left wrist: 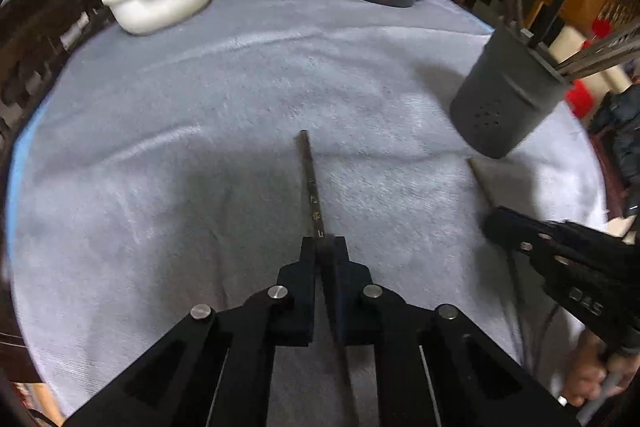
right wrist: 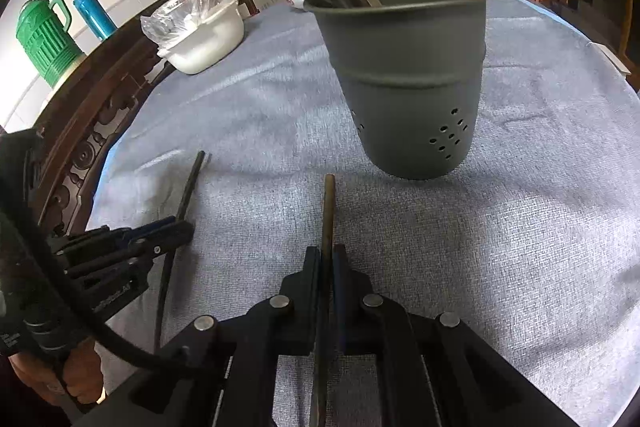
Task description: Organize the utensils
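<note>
Left wrist view: left gripper, jaws closed on a dark chopstick, tip pointing ahead above the grey-cloth surface. Grey holder sits far right, already has utensils in it. Right gripper visible at right.

Right wrist view: right gripper, jaws pinched on a brown chopstick, aimed at the holder just ahead. Left gripper at left with its stick.

Progress: partly done; both held chopsticks not yet in the holder.

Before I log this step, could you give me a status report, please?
Left gripper shut on dark chopstick. Right gripper shut on brown chopstick. Grey holder upright ahead, path open.
</note>
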